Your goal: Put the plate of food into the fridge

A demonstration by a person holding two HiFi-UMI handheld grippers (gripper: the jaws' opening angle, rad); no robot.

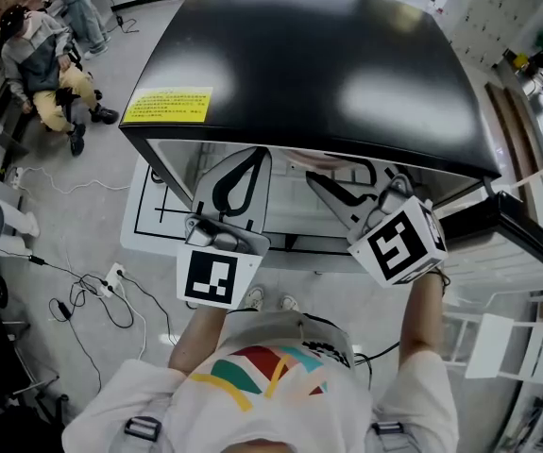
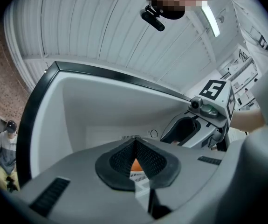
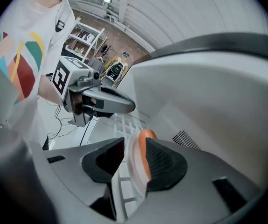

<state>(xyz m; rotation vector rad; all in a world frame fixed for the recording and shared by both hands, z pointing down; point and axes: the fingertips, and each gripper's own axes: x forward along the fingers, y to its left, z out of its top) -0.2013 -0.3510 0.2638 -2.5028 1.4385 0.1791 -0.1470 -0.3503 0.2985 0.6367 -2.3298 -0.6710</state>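
The fridge [image 1: 309, 55] has a black top and its white inside [image 2: 101, 111] is open toward me. Both grippers reach into it. The plate [image 3: 134, 164], white-rimmed with orange food [image 3: 147, 135] on it, lies on the wire shelf [image 3: 124, 192]. My right gripper [image 3: 134, 155] stands open around the plate's rim, its pads clear of it. My left gripper [image 2: 134, 143] has its pads meeting at the tips, with the orange food [image 2: 134, 164] showing between them, so it seems shut on the plate's other side. In the head view the fridge top mostly hides the plate.
The fridge door [image 1: 526, 243] hangs open at the right, next to a white rack [image 1: 507, 338]. A person [image 1: 40, 59] sits at the far left. Cables [image 1: 101, 291] lie on the floor near my left foot. A yellow label [image 1: 167, 105] is on the fridge top.
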